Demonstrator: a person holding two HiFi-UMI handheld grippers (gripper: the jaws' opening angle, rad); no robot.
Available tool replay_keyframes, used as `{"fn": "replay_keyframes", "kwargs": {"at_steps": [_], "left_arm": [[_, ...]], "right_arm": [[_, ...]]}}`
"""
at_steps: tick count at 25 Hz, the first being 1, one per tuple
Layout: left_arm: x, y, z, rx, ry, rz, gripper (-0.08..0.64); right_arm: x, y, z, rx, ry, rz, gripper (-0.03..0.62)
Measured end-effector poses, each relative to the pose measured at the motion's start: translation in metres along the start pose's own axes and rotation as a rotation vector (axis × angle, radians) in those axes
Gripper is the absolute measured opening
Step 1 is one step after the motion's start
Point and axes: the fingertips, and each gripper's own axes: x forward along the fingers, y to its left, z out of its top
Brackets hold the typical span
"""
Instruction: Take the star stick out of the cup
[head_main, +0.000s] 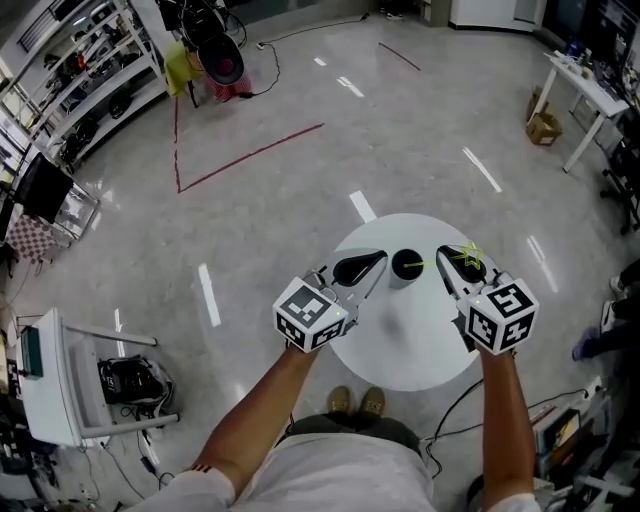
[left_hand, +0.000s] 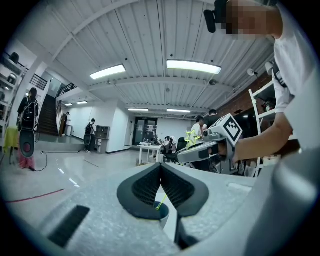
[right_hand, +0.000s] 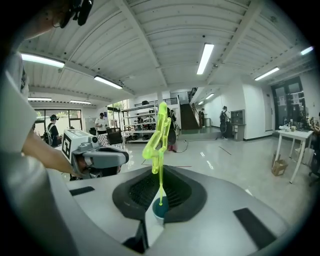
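The star stick (right_hand: 158, 142) is translucent neon yellow-green plastic: a thin, straight shaft topped by an open star outline. The right gripper (head_main: 443, 256) has its ribbed black pads closed on the shaft just under the star. The star stands past its tips, and the shaft slants down from them to the mouth of the cup (head_main: 407, 265). The cup is small, round and dark outside with a teal inside. It stands between the two grippers' tips on a round white table (head_main: 400, 350) with a smooth top. The left gripper (head_main: 378, 260) is closed on nothing, and its pads meet in a straight seam. Its tips are just beside the cup, but I cannot tell whether they touch it.

The right gripper view shows the star edge-on, as a narrow zigzag strip. The left gripper view shows it face-on, five-pointed, above the right gripper's grey tips. Only the head view shows the table's round shape and the cup's place between the grippers. No view shows whether the shaft's lower end is clear of the rim.
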Motion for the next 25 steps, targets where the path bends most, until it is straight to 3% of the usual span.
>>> {"fn": "replay_keyframes", "kwargs": {"at_steps": [12, 25], "left_arm": [[-0.012, -0.034, 0.060, 0.059, -0.116, -0.044, 0.015], [-0.021, -0.052, 0.078, 0.095, -0.136, -0.068, 0.015]], "right_arm": [[-0.053, 0.025, 0.058, -0.011, -0.214, -0.005, 0.021], [-0.072, 0.040, 0.072, -0.016, -0.285, -0.022, 0.021]]}}
